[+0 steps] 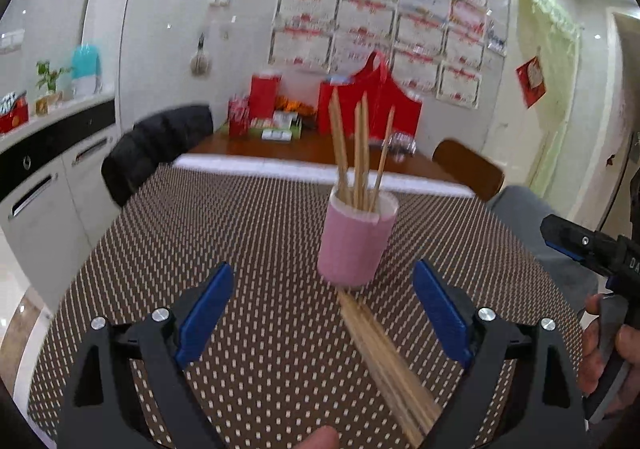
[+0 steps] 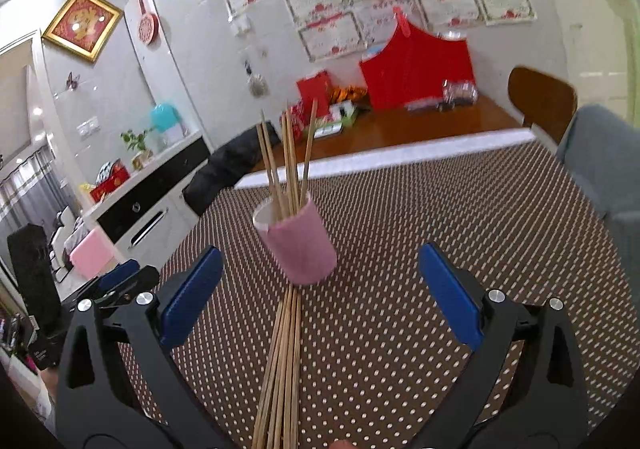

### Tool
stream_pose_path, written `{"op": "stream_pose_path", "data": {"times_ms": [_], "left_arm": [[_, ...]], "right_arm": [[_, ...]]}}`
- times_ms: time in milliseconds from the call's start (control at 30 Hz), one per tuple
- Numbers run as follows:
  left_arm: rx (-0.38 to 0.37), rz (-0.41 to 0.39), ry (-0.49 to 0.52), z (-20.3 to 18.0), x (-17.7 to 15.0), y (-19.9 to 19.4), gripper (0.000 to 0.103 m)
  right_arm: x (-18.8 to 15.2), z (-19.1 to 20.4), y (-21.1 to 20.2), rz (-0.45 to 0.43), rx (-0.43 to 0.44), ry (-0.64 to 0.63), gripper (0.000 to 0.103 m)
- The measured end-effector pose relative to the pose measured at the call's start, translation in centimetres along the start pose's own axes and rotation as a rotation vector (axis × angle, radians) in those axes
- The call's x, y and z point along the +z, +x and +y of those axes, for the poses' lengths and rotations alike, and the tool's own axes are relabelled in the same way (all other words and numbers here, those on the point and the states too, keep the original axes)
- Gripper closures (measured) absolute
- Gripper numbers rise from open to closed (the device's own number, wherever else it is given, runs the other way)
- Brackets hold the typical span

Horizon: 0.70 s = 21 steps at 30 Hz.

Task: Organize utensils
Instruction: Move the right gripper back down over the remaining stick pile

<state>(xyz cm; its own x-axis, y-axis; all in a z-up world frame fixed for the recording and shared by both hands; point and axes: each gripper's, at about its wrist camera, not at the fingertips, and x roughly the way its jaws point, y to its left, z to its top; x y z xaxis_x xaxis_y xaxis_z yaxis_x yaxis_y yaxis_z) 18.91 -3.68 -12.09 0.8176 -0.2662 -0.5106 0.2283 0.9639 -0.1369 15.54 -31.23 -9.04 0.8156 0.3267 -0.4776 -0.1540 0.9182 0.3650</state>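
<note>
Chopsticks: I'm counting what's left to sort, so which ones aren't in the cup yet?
The bundle lying flat on the dotted tablecloth in front of the pink cup: chopsticks. The others stand upright inside the cup.

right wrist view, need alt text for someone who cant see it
A pink cup holding four upright chopsticks stands on a dotted brown tablecloth, with a bundle of loose chopsticks lying in front of it. The open right tongs frame the bundle without touching it.
</note>
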Motion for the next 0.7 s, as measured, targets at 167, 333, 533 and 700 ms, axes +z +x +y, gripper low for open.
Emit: {"op": "stream_pose_path", "data": {"times_ms": [167,333,533,700], "left_arm": [[0.002,0.173,-0.009,-0.4,-2.8,2.3,0.013],[0.009,0.304,0.018,-1.8,-6.1,4.2,0.013],[0.054,0.411,0.021,-2.4,-8.6,5.8,0.013],[0.062,0.447,0.027,-3.0,-9.8,6.5,0.013]], "right_arm": [[-1.6,-0.3,2.2,0.115,-0.016,-0.038,0.006],[-2.2,-1.4,2.7,0.139,-0.038,-0.002,0.006],[-2.4,-2.3,3.0,0.165,-0.044,0.011,0.006],[-2.7,-1.9,3.6,0.205,-0.047,-0.015,0.006]]}}
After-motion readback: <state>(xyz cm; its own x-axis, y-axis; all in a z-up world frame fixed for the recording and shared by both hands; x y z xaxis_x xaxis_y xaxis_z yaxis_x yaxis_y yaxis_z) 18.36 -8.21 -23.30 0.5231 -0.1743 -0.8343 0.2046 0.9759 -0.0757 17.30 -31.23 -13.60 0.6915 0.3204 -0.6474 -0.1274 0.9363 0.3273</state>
